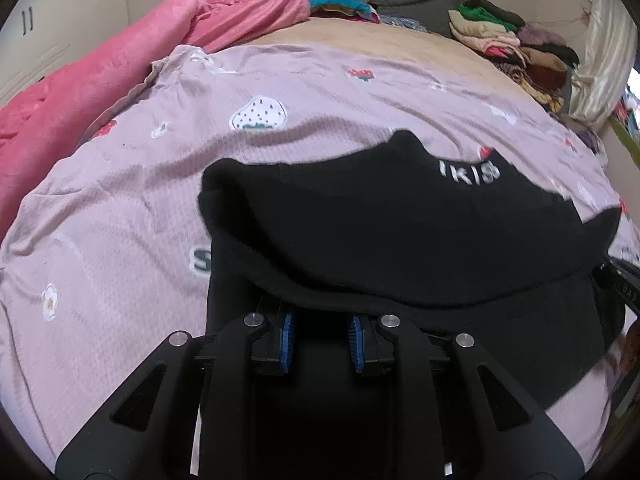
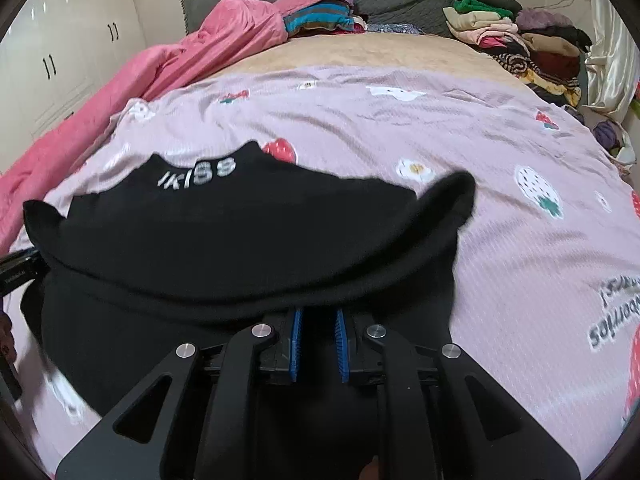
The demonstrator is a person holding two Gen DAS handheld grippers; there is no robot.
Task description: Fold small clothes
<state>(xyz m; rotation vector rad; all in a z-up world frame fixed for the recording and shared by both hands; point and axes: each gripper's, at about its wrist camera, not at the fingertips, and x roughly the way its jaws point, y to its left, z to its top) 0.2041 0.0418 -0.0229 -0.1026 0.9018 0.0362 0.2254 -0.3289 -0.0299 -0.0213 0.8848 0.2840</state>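
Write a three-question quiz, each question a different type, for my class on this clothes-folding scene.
1. True or false: the black garment lies on a strawberry-print sheet.
2. What white lettering shows on the garment?
3. The pink blanket lies along which side of the bed in both views? A) left B) right

Key: 1 true; 2 roughly "IKISS"; 3 A.

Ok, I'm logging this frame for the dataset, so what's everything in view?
black garment: one, black with white lettering, on the bedspread, near edge over both grippers' fingers
bedspread: one, lilac strawberry print, covering the bed
pink blanket: one, bunched along left side
clothes pile: one, mixed colours, far right corner
striped clothes: one stack, by the headboard
wardrobe: white, left wall
left gripper: black, blue pads
right gripper: black, blue pads
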